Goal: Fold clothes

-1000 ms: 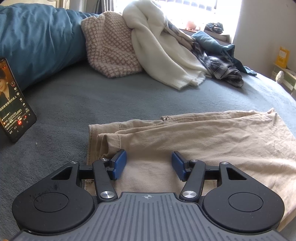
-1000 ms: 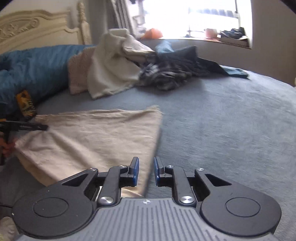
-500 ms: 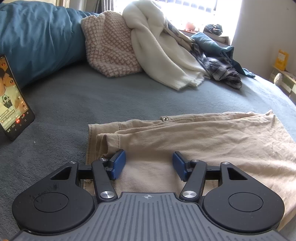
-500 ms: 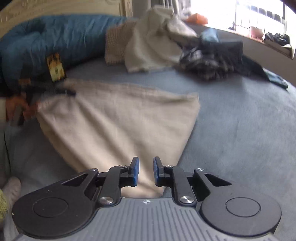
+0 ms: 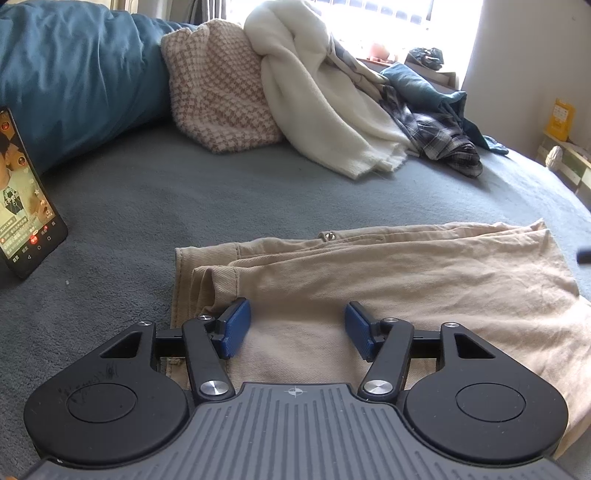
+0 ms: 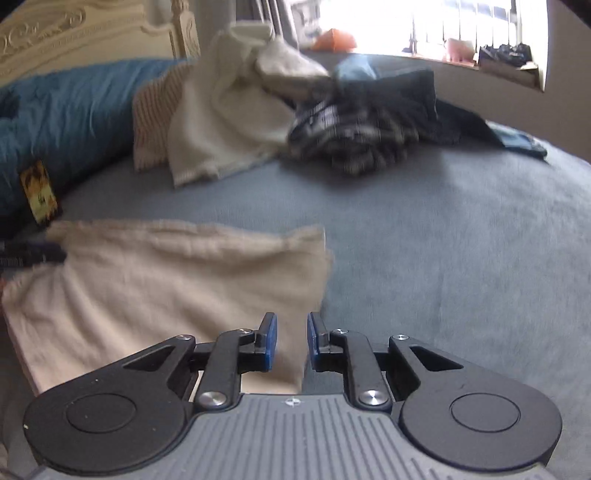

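The left gripper (image 5: 293, 328) has its fingers wide apart and the right gripper (image 6: 290, 341) has a small gap, both holding nothing over the tan pants (image 5: 388, 280) lying half-folded on the bed (image 5: 221, 199), with a pile of clothes (image 5: 332, 103) still unfolded.

a home bedroom: carved headboard (image 6: 74, 33), bed (image 6: 443, 240), heaped clothes (image 5: 332, 110).

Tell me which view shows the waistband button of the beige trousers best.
The left wrist view: the beige trousers lie sharp there, with the waistband and its metal button plainly visible at the far edge. The right wrist view is motion-blurred and shows only the trousers' hem end; no button can be made out there.
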The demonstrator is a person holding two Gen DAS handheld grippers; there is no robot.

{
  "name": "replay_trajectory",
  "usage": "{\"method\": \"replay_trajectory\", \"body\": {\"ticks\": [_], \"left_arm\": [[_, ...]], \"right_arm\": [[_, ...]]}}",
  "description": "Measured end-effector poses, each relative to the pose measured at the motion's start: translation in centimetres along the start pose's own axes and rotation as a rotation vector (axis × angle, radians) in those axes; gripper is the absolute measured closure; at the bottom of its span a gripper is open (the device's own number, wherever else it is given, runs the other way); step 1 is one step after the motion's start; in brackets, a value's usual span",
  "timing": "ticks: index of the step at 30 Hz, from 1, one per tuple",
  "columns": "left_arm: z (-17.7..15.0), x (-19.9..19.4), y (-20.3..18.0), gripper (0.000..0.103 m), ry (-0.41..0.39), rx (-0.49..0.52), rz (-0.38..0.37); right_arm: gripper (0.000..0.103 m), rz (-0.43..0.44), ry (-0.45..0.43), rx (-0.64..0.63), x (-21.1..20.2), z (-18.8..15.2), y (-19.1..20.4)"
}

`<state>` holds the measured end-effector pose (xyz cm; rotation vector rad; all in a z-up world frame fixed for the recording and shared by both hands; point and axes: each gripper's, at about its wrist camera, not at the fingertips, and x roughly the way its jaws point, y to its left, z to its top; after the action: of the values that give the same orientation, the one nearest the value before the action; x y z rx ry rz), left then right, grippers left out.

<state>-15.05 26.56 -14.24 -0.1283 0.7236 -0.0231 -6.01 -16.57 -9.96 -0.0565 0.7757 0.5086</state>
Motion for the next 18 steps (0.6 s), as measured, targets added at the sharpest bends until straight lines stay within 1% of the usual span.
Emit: {"method": "replay_trajectory", "body": {"ticks": [2, 3, 5, 6, 8, 9, 12, 13, 16, 18], "left_arm": [[0.0, 0.0, 0.0, 0.043, -0.001, 0.001, 0.001], [0.0, 0.0, 0.0, 0.043, -0.001, 0.001, 0.001], [0.0, 0.0, -0.1, 0.043, -0.001, 0.001, 0.002], [0.0, 0.0, -0.1, 0.043, -0.001, 0.002, 0.004], [0.0, 0.0, -0.1, 0.043, 0.001, 0.002, 0.005], [0.0, 0.0, -0.1, 0.043, 0.002, 0.001, 0.005], [0.1, 0.1, -0.1, 0.043, 0.005, 0.001, 0.007], [0.1, 0.1, -0.1, 0.043, 0.006, 0.001, 0.008], [0.2, 0.1, -0.2, 0.042, 0.006, 0.002, 0.01], [0.2, 0.1, -0.2, 0.042, 0.005, 0.002, 0.015]], "right_arm": [[0.085, 0.016, -0.012, -0.001, 1.6, 1.3, -0.1], [0.085, 0.01, -0.003, -0.003, 3.0, 1.6, -0.2], [0.086, -0.04, 0.03, 0.028, 6.2, 1.8, -1.0], [0.086, -0.057, 0.032, 0.079, 7.4, 1.6, -1.9], [0.085, -0.05, -0.001, 0.222, 7.8, 1.7, -4.0], [0.085, -0.051, -0.001, 0.284, 7.6, 1.7, -4.8], [0.085, -0.066, 0.006, 0.402, 6.1, 1.4, -6.9], [0.084, -0.045, 0.011, 0.417, 5.0, 1.0, -7.3], [0.084, 0.031, 0.009, 0.414, 0.9, 0.0, -7.2], [0.084, 0.089, 0.016, 0.371, -1.9, -0.8, -6.1]]}}
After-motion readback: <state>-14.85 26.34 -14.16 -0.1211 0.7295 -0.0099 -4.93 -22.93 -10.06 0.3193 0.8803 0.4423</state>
